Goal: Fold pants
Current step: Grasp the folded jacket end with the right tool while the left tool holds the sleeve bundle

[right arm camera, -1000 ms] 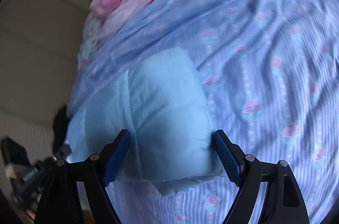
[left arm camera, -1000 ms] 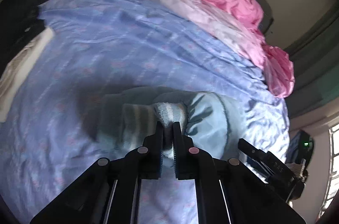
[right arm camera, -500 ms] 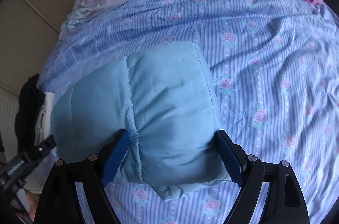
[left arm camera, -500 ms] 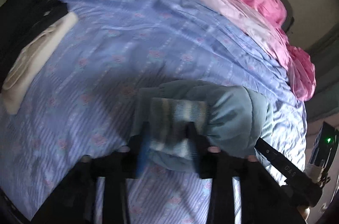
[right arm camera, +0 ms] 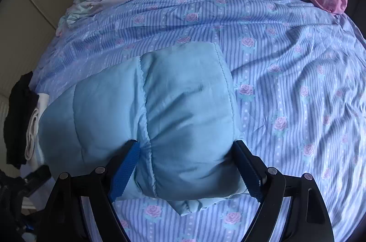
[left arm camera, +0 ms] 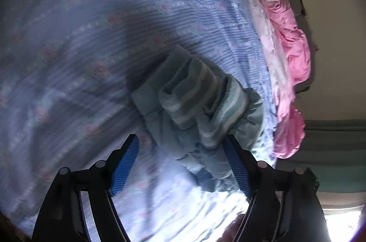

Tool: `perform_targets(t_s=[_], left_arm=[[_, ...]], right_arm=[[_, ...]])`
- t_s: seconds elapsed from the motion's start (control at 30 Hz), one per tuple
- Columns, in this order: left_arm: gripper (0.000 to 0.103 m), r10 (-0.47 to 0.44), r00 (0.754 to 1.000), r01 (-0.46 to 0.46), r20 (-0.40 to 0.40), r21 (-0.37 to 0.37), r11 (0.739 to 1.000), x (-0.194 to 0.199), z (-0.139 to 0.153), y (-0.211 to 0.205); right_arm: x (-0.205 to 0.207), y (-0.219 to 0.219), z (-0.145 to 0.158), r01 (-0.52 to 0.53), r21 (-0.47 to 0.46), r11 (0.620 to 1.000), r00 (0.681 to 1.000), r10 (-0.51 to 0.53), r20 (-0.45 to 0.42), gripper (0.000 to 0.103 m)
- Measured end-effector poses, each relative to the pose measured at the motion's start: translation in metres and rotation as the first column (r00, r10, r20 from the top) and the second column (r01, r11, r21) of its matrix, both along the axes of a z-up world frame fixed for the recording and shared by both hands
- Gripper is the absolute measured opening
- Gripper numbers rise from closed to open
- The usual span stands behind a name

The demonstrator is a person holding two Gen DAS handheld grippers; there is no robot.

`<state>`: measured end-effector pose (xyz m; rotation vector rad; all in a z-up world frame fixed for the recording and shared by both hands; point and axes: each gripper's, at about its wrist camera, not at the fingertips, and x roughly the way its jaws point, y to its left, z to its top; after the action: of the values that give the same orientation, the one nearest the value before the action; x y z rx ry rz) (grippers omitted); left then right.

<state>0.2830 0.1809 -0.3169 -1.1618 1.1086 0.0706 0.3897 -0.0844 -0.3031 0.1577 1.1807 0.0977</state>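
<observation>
Leftward, the left gripper (left arm camera: 180, 161) stood open by the striped cuffs of the pants (right arm camera: 146, 125), which lay folded on the bed (right arm camera: 286, 72). Rightward, the right gripper (right arm camera: 185, 168) gaped wide around the bundle's padded end; pressing evenly there would probably keep the fold compact.

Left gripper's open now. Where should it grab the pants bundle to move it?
Judging from the left wrist view, take the striped cuffs where they stick up from the pants, coming from the near end along the left gripper fingers. That ridge is narrow enough to fit between them; the puffy quilted body already fills the open right gripper and would likely slip.
</observation>
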Motion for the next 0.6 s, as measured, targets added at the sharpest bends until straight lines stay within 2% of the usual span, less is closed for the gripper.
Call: perform_targets(t_s=[0.13,0.2,0.23,0.33,0.43,0.6], left_arm=[[0.078,0.022,0.999,-0.016,0.045,-0.122,0.992,0.004,-0.003,-0.007],[0.085,0.027,0.998,-0.02,0.055,-0.12,0.993,0.005,-0.004,-0.008],[0.085,0.034,0.998,-0.029,0.047,-0.109,0.994,0.006,-0.006,-0.008],[0.085,0.078,0.997,-0.075,0.017,-0.144,0.987,0.011,-0.022,-0.006],[0.091,0.051,0.999,-0.05,0.005,-0.096,0.994,0.018,-0.03,-0.005],[0.094,-0.007,1.0,0.006,0.024,0.01,1.0,0.032,-0.033,-0.001]], right_arm=[[0.001,-0.001,0.0,0.0,0.002,1.0,1.0,0.0,-0.005,0.085],[0.002,-0.001,-0.001,0.001,0.005,1.0,1.0,-0.001,-0.006,0.085],[0.002,-0.002,-0.001,0.003,0.009,1.0,1.0,-0.003,-0.007,0.085],[0.002,-0.002,-0.001,0.002,0.008,1.0,1.0,-0.002,-0.006,0.085],[0.002,-0.002,-0.001,0.004,0.013,1.0,1.0,-0.004,-0.007,0.085],[0.005,-0.007,-0.002,-0.009,0.05,0.999,1.0,0.009,-0.01,0.088]])
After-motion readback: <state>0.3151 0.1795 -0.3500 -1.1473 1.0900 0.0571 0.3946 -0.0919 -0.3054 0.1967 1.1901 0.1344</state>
